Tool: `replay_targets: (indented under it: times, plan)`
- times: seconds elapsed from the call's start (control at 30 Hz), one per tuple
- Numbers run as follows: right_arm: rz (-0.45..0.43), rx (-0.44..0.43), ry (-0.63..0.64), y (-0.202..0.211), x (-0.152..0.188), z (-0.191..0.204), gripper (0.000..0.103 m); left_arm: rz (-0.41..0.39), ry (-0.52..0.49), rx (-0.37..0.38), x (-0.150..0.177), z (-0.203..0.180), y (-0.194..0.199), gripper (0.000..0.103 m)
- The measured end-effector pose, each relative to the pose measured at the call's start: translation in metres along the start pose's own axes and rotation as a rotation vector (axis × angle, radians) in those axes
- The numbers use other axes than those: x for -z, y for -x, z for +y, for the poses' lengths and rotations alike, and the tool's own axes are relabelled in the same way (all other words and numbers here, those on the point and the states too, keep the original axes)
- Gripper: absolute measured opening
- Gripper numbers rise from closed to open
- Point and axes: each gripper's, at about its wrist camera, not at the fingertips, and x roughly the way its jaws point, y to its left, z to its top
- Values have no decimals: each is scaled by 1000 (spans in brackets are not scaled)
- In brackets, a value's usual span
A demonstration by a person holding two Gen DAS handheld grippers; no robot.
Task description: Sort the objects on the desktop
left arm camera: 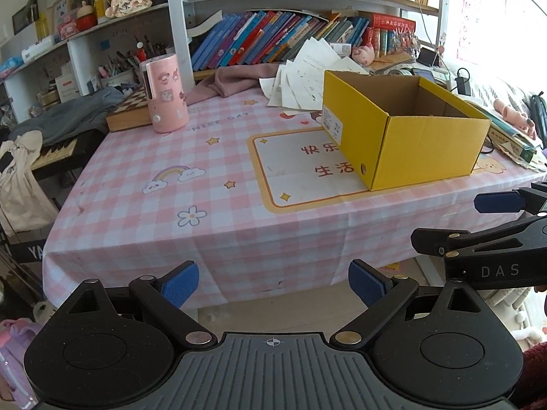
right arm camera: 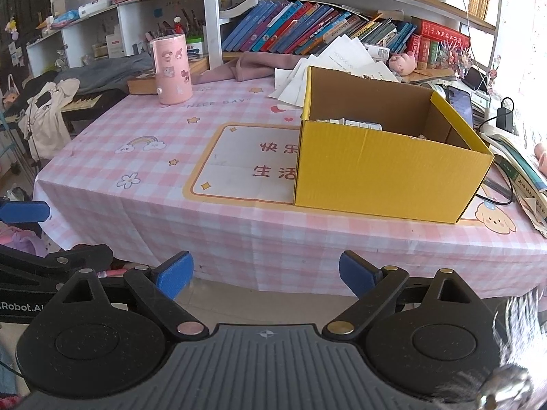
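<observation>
Pink checked tablecloth (right arm camera: 136, 212) bears yellow box (right arm camera: 383, 174) holding white items (right arm camera: 362, 124); both tongs gape empty.

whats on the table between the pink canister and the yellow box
Only bare tablecloth between canister and box, clearest in the right wrist view; the papers lie further back.

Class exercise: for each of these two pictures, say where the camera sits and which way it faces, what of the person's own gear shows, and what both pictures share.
Left wrist: sits on the left gripper, off the table's near edge, looking down over the yellow box; the right gripper's fingers enter at right.
Right wrist: sits on the right gripper, same heading, nearer the box; the left gripper's finger shows at left.
Shared: box, pink canister, bookshelf, checked tablecloth.
</observation>
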Motion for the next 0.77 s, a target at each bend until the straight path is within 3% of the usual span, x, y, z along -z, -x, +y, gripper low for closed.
replay_targets:
  times: [0.67,0.77]
  plan:
    - [1,-9,9,-2,0,1,93,-34,5,15,1,-1,5,96]
    - [-1,-7,8,-2,0,0,93,-44,32,44,-4,2,4,103]
